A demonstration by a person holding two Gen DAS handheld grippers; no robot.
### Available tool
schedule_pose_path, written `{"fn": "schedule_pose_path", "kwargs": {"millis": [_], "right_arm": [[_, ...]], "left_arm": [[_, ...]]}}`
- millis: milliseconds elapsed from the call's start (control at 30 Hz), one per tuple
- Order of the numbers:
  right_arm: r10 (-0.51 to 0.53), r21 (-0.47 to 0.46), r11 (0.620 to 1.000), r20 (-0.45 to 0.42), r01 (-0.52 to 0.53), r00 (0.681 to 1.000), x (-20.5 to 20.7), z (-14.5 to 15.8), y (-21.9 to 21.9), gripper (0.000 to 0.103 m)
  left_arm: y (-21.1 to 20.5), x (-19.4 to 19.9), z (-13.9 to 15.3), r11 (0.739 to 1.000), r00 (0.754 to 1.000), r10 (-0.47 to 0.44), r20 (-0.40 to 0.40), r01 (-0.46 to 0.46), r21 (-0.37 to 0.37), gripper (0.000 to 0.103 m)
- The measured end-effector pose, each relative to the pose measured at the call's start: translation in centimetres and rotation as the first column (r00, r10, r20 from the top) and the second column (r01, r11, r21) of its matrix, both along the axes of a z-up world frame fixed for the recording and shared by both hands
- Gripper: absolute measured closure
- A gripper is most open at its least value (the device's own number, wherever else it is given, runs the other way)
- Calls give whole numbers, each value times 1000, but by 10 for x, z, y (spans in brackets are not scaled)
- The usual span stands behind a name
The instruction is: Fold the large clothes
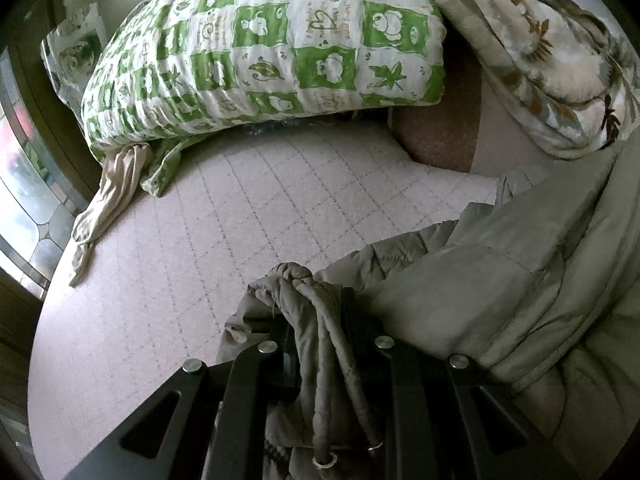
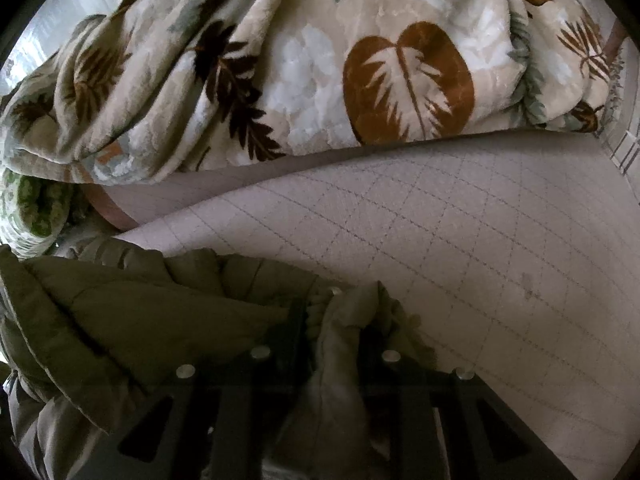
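A large olive-grey padded jacket (image 1: 500, 280) lies bunched on a pale quilted bed cover (image 1: 240, 208). My left gripper (image 1: 316, 320) is shut on a bunched edge of the jacket, and a drawcord with metal eyelets hangs down between its fingers. The rest of the jacket spreads to the right. In the right wrist view my right gripper (image 2: 332, 320) is shut on another fold of the jacket (image 2: 140, 304), which spreads to the left over the bed cover (image 2: 460, 232).
A green-and-white checked pillow (image 1: 272, 48) lies at the back with a beige stocking (image 1: 108, 200) beside it. A leaf-patterned plush blanket (image 2: 320, 68) is heaped along the far side. A window (image 1: 20, 200) is at the left.
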State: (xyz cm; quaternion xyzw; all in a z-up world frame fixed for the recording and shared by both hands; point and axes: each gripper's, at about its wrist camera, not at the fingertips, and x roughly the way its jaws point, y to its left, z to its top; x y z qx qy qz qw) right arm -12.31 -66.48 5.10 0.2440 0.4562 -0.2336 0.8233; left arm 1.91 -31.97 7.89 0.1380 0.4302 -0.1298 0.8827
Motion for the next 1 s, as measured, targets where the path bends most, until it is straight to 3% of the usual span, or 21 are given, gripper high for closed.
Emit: {"fn": "schedule_pose_path", "kwargs": {"millis": [300, 467, 500, 533, 600, 767, 833, 933, 1000], "right_arm": [[24, 12, 1000, 116, -26, 993, -21, 22, 2, 74], [13, 78, 997, 164, -26, 986, -32, 34, -4, 62], [8, 106, 994, 181, -27, 983, -35, 36, -7, 49], [1, 138, 990, 208, -30, 978, -40, 39, -10, 26], [-34, 117, 993, 225, 7, 974, -50, 49, -14, 0], [-30, 113, 994, 249, 2, 968, -66, 65, -16, 0], [-11, 101, 995, 245, -14, 969, -71, 70, -11, 0], [15, 84, 996, 231, -35, 973, -77, 73, -2, 0], [39, 83, 995, 224, -59, 974, -83, 76, 6, 0]], "left_arm": [[1, -16, 11, 1000, 999, 6, 44, -6, 8, 85], [16, -18, 29, 996, 1000, 11, 18, -9, -84, 79], [20, -18, 32, 994, 1000, 14, 9, -13, -110, 78], [24, -18, 36, 991, 1000, 17, -1, -17, -134, 76], [31, -19, 46, 983, 1000, 25, -16, -28, -184, 73], [47, -25, 75, 950, 998, 47, -34, -55, -308, 63], [53, -27, 88, 938, 997, 64, -33, -71, -339, 53], [60, -40, 114, 941, 990, 115, 82, -82, -327, 28], [60, -48, 125, 948, 984, 111, 141, -62, -311, 28]]}}
